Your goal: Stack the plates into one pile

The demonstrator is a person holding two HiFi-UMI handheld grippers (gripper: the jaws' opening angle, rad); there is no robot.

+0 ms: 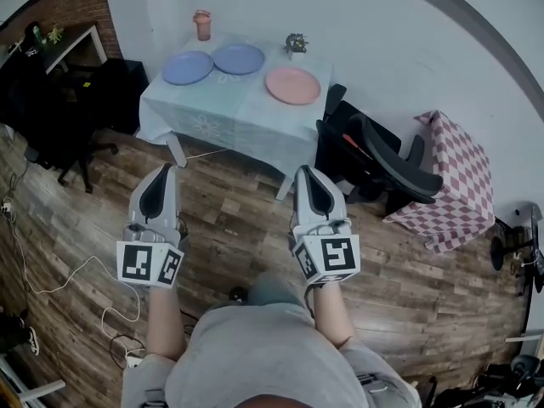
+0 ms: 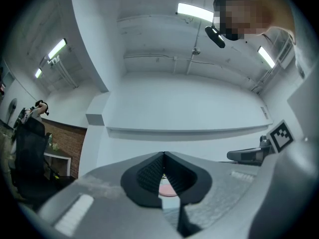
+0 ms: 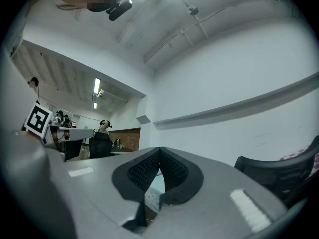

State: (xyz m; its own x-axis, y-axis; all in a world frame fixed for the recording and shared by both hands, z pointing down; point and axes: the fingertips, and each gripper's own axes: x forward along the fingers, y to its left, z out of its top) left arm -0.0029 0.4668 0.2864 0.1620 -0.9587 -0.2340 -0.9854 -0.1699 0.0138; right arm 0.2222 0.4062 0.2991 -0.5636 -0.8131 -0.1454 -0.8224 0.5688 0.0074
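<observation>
Jaws are clenched empty on left gripper (image 1: 161, 172) and right gripper (image 1: 308, 173), both held above the wood floor (image 1: 238, 211), well short of the surface (image 1: 223, 116). Plates are laid unstacked there: left blue plate (image 1: 188, 67) beside right blue plate (image 1: 239, 58), pink plate (image 1: 292, 85) apart.

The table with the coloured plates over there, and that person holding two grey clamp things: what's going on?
A person holds a left gripper and a right gripper, both shut and empty, short of the table. On it lie a blue plate beside a second blue plate, and a pink plate apart from them; nothing is stacked yet. A pink cup and a small plant stand at the far edge.
</observation>
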